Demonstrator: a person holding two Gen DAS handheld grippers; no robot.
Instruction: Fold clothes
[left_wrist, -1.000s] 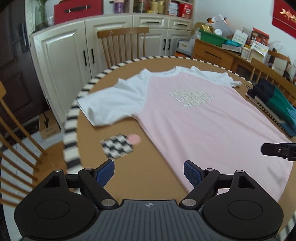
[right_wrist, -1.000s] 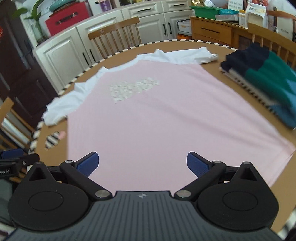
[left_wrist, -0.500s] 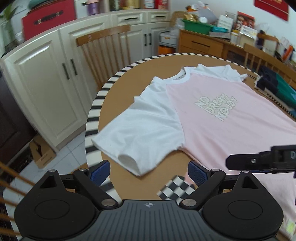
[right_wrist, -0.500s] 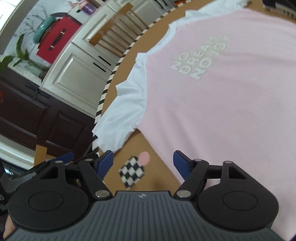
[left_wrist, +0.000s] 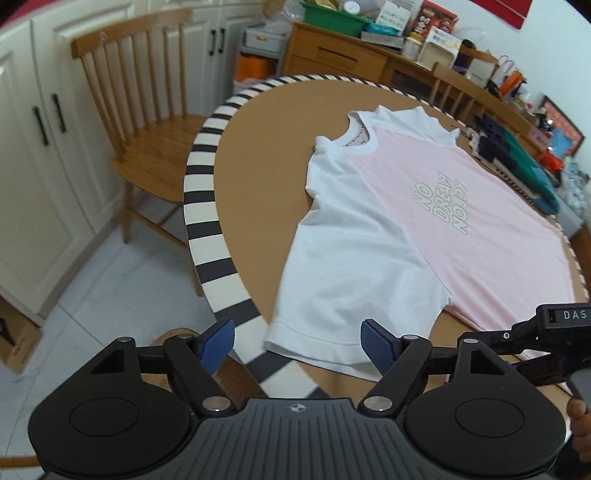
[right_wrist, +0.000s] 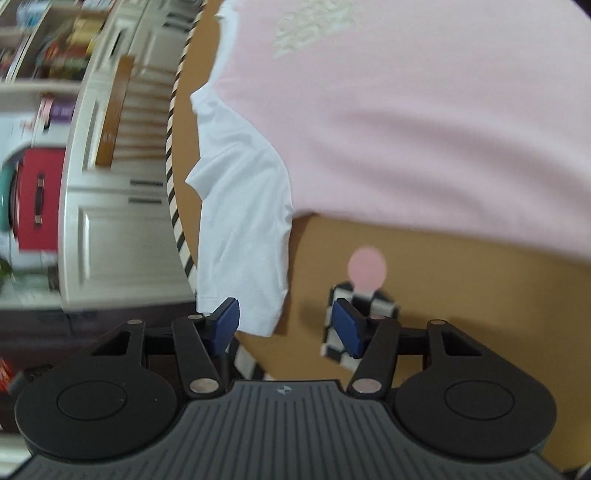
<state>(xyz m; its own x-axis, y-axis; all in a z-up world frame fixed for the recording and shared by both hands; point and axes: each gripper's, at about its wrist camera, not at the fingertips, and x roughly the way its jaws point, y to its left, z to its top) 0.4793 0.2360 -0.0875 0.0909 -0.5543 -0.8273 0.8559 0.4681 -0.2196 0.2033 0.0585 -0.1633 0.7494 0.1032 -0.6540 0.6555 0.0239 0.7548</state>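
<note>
The shirt (left_wrist: 436, 221) lies flat on the table (left_wrist: 266, 155), light and soft, so I close my left claw (left_wrist: 297, 341) and right claw (right_wrist: 284, 323), both not yet gripping, on the white sleeve (left_wrist: 332, 295) hem.

My blue-padded black left gripper (left_wrist: 297, 345) faces a pink T-shirt (left_wrist: 461, 229) with white sleeves on my brown table (left_wrist: 266, 155), its rim striped black and white.
</note>
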